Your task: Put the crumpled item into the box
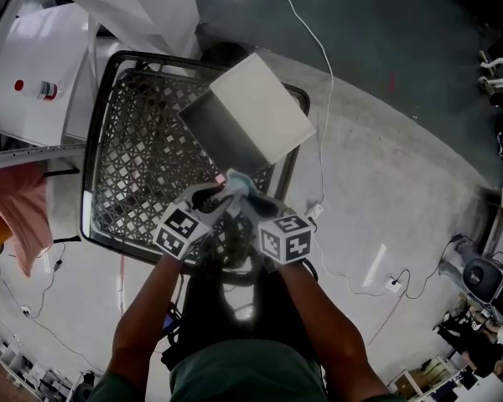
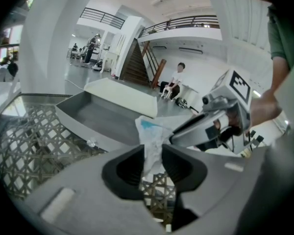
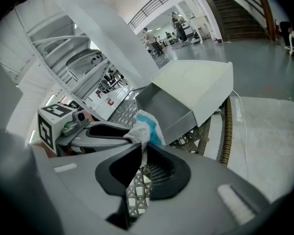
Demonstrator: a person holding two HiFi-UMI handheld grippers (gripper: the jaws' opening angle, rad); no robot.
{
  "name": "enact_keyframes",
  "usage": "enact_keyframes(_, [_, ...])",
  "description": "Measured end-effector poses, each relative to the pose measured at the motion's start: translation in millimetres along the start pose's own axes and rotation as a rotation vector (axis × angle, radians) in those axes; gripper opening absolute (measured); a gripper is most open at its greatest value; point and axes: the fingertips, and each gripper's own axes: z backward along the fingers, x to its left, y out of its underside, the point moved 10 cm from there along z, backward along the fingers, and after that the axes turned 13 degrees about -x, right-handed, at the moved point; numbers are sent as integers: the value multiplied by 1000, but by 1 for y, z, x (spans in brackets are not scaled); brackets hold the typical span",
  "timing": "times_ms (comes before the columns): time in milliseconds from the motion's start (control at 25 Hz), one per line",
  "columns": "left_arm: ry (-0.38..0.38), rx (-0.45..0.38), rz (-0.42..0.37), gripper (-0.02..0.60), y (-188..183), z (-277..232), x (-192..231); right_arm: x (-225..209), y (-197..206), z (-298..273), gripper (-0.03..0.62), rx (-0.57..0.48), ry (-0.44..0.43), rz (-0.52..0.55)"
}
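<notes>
Head view: left gripper (image 1: 220,193) and right gripper (image 1: 251,200) meet at 6 o'clock of the box (image 1: 260,107), which rests on the basket (image 1: 96,124). The wad (image 1: 237,180) is between them, not yet in the box.
Left gripper view: clamped on the wad's lower tail. Risk: the thin hold may slip or tear.
Right gripper view: pinching the same wad. Risk: an uneven release would drop it into the basket, and a bump could tip the box.

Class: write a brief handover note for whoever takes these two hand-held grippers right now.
Left hand-held gripper: shut on the crumpled item.
Right hand-held gripper: shut on the same item from the other side.
Item: held above the wire basket, just short of the open box.
Done: item picked up.
Left: carry it over the box and release it inside.
</notes>
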Motion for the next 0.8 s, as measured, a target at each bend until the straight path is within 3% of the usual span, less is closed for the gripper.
enact_keyframes(800, [-47, -3, 26, 117, 28, 0, -16, -4, 35, 13, 37, -82, 67, -87])
